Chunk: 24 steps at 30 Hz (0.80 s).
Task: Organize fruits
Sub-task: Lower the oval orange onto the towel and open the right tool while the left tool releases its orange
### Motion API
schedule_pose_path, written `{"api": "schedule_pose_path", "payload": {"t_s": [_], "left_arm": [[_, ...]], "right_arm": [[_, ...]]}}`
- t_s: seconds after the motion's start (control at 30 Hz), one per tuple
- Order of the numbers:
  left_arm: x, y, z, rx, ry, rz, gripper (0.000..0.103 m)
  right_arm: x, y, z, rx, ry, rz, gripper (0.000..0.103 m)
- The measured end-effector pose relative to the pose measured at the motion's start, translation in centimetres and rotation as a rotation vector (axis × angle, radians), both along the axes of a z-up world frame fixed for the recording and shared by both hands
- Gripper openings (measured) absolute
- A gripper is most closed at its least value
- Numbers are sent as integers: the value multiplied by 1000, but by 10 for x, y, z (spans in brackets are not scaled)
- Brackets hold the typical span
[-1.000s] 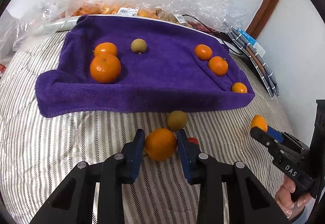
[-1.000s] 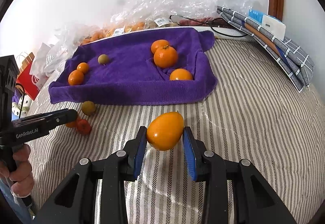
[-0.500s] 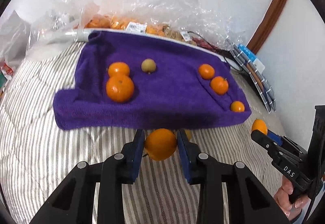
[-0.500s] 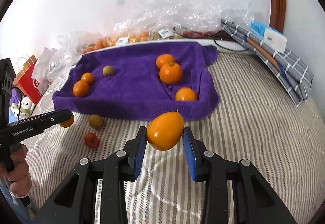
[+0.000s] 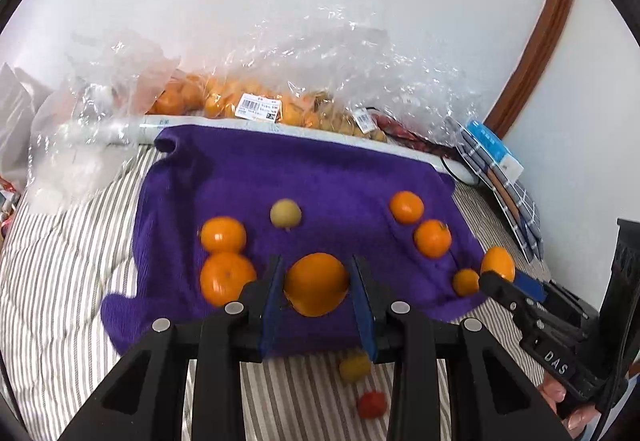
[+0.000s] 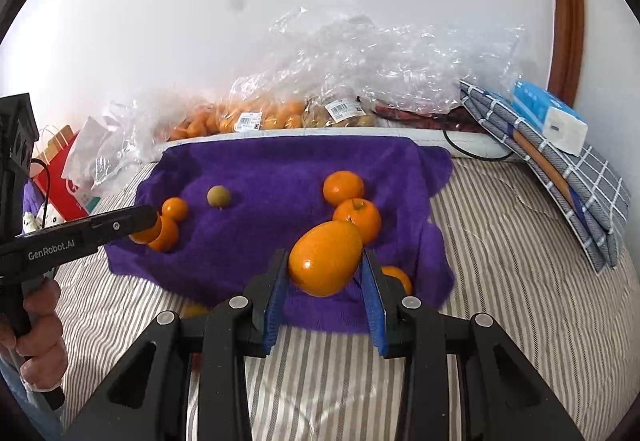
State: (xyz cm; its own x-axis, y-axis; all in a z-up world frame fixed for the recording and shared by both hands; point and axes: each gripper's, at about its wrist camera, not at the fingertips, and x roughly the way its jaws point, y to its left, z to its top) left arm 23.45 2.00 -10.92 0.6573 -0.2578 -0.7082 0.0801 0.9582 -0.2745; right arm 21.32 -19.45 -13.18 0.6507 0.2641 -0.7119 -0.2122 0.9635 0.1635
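Fruits: 6 lie on the towel [image 5: 320,169], 2 on the bed [image 5: 72,281] off its near edge; left gripper [image 5: 316,291] and right gripper [image 6: 326,265] each clamp 1 orange.

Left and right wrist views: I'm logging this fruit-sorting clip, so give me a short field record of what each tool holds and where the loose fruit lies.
left tool: shut on a round orange
right tool: shut on an oval orange fruit
towel: purple, spread on the striped bedding
fruit on towel: two oranges at left, one yellow-green fruit, three oranges at right
fruit off towel: a yellowish fruit and a small red fruit on the bedding
behind towel: bagged fruit by the wall
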Motion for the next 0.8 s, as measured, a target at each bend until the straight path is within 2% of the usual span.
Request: {"api": "schedule_pose_path", "payload": {"t_s": [0.33, 0.47, 0.53, 0.8], "left_arm": [[28, -3, -11, -59, -31, 21, 31], [28, -6, -16, -42, -56, 16, 31], [29, -7, -20, -27, -59, 16, 31], [33, -5, -33, -5, -42, 37, 31]], "right_arm": [[25, 6, -13, 29, -30, 5, 36], [27, 2, -16, 59, -53, 15, 36], [29, 1, -20, 80, -34, 27, 36], [31, 14, -30, 50, -7, 79, 36]]}}
